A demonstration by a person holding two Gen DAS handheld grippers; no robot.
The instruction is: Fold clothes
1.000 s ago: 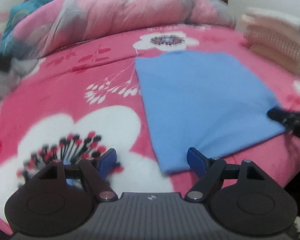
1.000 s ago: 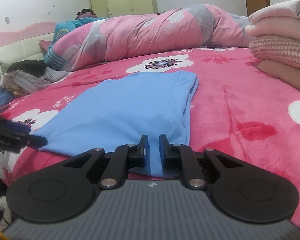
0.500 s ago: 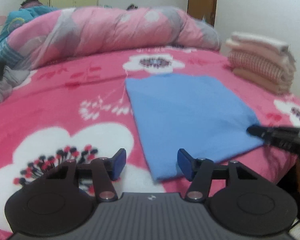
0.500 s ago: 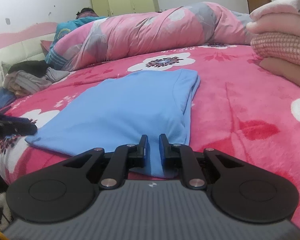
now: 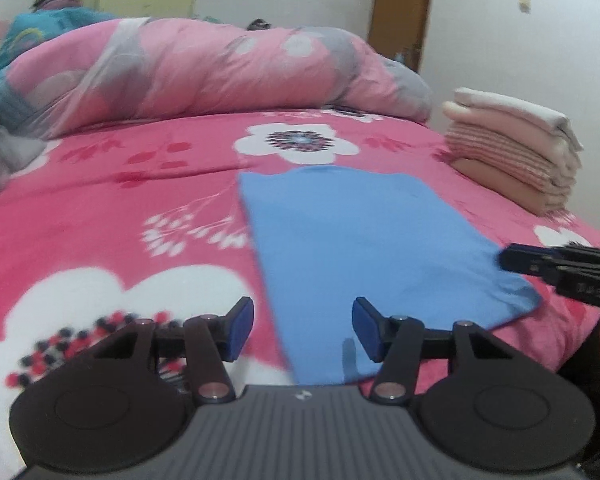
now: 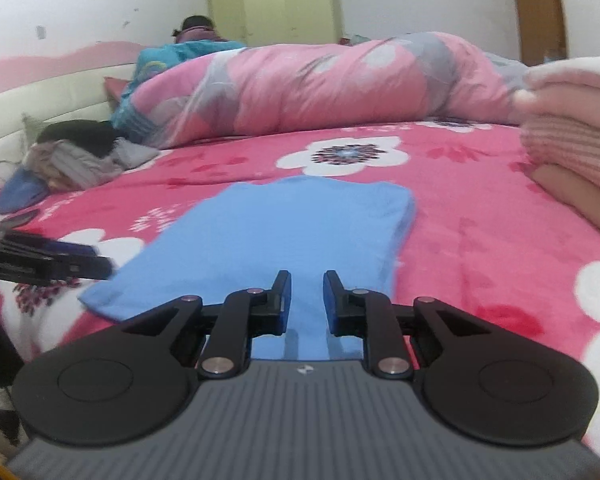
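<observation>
A folded blue garment (image 5: 364,240) lies flat on a pink floral blanket (image 5: 120,208) covering a bed, its near edge at the bedside. The left gripper (image 5: 303,328) hovers over the garment's near left corner, fingers spread wide and holding nothing. The right gripper (image 6: 304,300) sits low above the near right edge, its fingers parted by a narrow gap with blue cloth showing between them, not clamped. At far right stands a stack of folded pink clothes (image 5: 516,152). A rolled pink quilt (image 5: 204,76) stretches across the far side, and a heap of unfolded clothes (image 6: 72,156) lies far left.
</observation>
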